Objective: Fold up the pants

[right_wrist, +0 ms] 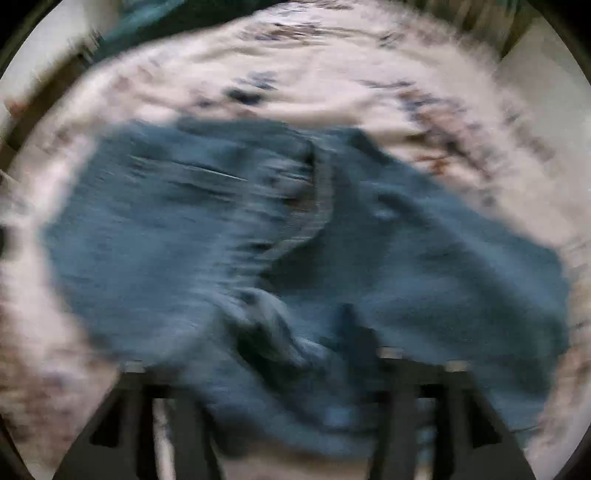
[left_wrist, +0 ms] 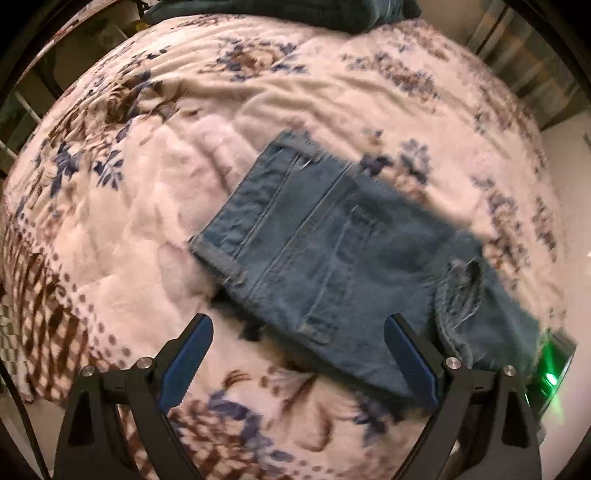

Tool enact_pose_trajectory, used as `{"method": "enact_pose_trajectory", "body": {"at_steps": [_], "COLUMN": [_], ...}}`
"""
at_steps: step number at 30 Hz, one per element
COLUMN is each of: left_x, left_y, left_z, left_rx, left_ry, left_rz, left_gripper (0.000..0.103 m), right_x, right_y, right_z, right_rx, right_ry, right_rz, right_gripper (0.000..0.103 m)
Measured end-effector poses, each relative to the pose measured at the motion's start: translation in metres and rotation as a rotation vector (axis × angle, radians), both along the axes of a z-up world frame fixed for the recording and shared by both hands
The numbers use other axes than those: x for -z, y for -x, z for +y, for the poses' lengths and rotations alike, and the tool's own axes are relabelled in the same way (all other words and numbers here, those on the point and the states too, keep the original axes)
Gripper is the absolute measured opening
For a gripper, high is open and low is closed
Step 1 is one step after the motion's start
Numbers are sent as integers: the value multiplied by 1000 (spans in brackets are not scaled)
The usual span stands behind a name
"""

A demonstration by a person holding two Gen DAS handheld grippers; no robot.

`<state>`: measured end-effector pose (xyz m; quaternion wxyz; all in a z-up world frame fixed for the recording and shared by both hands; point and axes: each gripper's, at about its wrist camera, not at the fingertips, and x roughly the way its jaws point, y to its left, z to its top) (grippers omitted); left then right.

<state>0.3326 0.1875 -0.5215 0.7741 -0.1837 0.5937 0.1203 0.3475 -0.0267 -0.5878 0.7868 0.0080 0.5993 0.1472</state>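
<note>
The denim pants (left_wrist: 332,251) lie folded into a compact blue block on a floral quilt (left_wrist: 129,206) that covers the bed. In the left wrist view they run slantwise from a hemmed cuff at the far left down to the near right, where a frayed, rumpled patch shows. The left gripper (left_wrist: 299,354) hangs above the near edge of the block with its jaws spread wide and nothing between them; its right finger (left_wrist: 410,362) overlaps the denim in the picture, while its left finger (left_wrist: 188,358) sits over bare quilt, just left of the cloth. Whether either finger touches the fabric cannot be told. At the near right edge of that view a device with a green light (left_wrist: 550,373) shows beside the pants. A dark teal cloth (left_wrist: 280,11) lies at the far end of the bed.

The right wrist view is heavily blurred. The pants (right_wrist: 184,236) fill most of it, with a raised fold running through the middle. Denim drapes over the space between the right gripper's (right_wrist: 291,398) fingers, hiding the tips, so whether it is clamped or spread cannot be told.
</note>
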Motion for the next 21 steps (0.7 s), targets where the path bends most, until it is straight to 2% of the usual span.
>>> {"method": "enact_pose_trajectory", "body": {"at_steps": [1, 3, 4, 5, 9, 11, 13, 16, 17, 19, 20, 21], "left_x": [-5, -14, -17, -17, 2, 20, 39, 67, 74, 79, 82, 84], "left_y": [-3, -13, -19, -25, -53, -68, -81, -88, -86, -81, -77, -73], "left_z": [-2, -9, -15, -25, -80, -115, -144, -172, -177, -182, -182, -180], "left_rx": [-1, 12, 26, 48, 175, 257, 326, 407, 427, 464, 485, 502], "left_ry": [20, 86, 117, 148, 276, 316, 302, 263, 242, 190, 157, 137], "left_rz": [-17, -46, -52, -52, 14, 51, 96, 176, 184, 191, 195, 197], "left_gripper": [95, 95, 95, 95, 95, 95, 95, 93, 82, 54, 48, 36], "right_x": [-13, -31, -41, -49, -49, -37, -21, -3, 2, 8, 9, 11], "right_y": [4, 12, 19, 26, 55, 69, 76, 84, 85, 87, 86, 86], "right_z": [-10, -33, -57, -77, -165, -205, -232, -252, -254, -255, -256, -254], "right_rx": [25, 103, 185, 266, 606, 741, 825, 891, 897, 912, 912, 902], "right_ry": [-110, -242, -323, -361, -357, -408, -396, -412, -420, -488, -502, -522], "right_rz": [30, 67, 87, 94, 142, 160, 184, 207, 221, 247, 252, 255], "right_gripper": [83, 83, 83, 83, 83, 81, 66, 52, 52, 52, 52, 52]}}
